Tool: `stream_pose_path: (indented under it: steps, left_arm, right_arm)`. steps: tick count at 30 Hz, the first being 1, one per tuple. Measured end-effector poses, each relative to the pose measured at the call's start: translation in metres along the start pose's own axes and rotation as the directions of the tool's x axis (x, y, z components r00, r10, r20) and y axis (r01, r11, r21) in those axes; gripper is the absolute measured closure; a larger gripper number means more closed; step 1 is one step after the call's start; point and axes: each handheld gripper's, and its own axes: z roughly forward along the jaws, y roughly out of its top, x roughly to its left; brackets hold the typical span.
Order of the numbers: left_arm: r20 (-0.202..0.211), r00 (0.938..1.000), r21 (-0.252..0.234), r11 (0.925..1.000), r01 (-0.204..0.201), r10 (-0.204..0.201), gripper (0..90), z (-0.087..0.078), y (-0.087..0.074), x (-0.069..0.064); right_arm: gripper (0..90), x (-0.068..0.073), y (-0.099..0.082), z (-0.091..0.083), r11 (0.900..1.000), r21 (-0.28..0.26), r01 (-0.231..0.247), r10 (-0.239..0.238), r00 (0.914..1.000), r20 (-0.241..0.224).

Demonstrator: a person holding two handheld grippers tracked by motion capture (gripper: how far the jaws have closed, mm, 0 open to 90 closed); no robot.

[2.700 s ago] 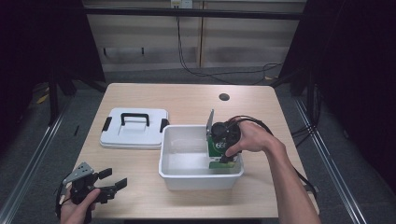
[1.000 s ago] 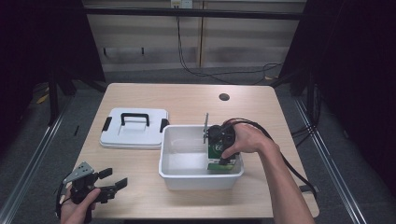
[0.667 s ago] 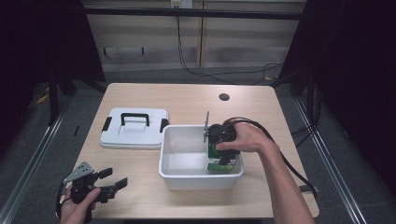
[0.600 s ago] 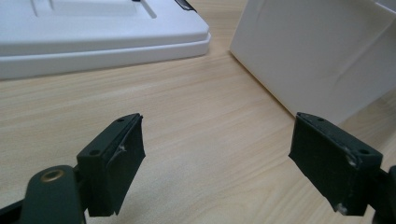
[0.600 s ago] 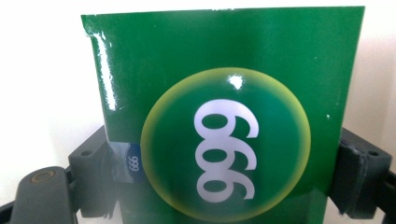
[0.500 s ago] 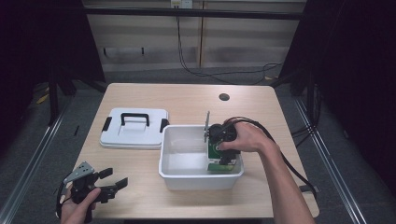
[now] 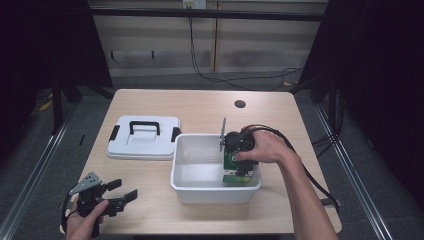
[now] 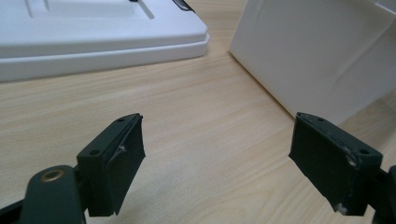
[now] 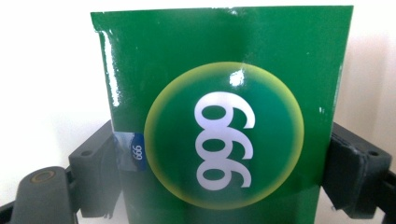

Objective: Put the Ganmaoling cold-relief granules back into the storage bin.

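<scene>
A green box [image 7: 234, 164] with a round yellow-edged "999" mark [image 9: 224, 135] stands inside the white bin [image 7: 215, 189], against its right side. My right gripper [image 7: 238, 171] reaches down into the bin, shut on the box, with one jaw on each side [image 9: 219, 175]. A hand covers the gripper's body. My left gripper [image 7: 126, 188] rests open near the table's front left corner, nothing between its jaws [image 8: 217, 158]. It points toward the bin's outer wall [image 8: 317, 56].
The bin's white lid [image 7: 145, 137] with a black handle lies flat to the left of the bin [image 8: 93, 28]. A round cable hole [image 7: 240, 104] sits at the back of the wooden table. Black cables trail off the right edge.
The right gripper has sunk slightly deeper into the bin with the green box. The left gripper has stayed put.
</scene>
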Motion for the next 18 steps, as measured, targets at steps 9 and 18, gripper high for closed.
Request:
stream_pose_path:
  steps: [9, 18]
  left_arm:
    - [-0.002, 1.0000, -0.005, 1.0000, 0.001, -0.001, 17.2, -0.0011, -0.0001, -0.0001]
    - [-0.002, 1.0000, -0.004, 1.0000, 0.003, -0.003, 17.2, -0.0013, -0.0005, 0.0001]
  right_arm:
    - [13.1, 0.0007, 0.0000, -0.0009, 1.0000, 0.007, -0.004, 0.004, 1.0000, -0.009]
    - [13.1, 0.0023, 0.0020, -0.0063, 0.9999, 0.012, -0.007, 0.007, 0.9999, -0.013]
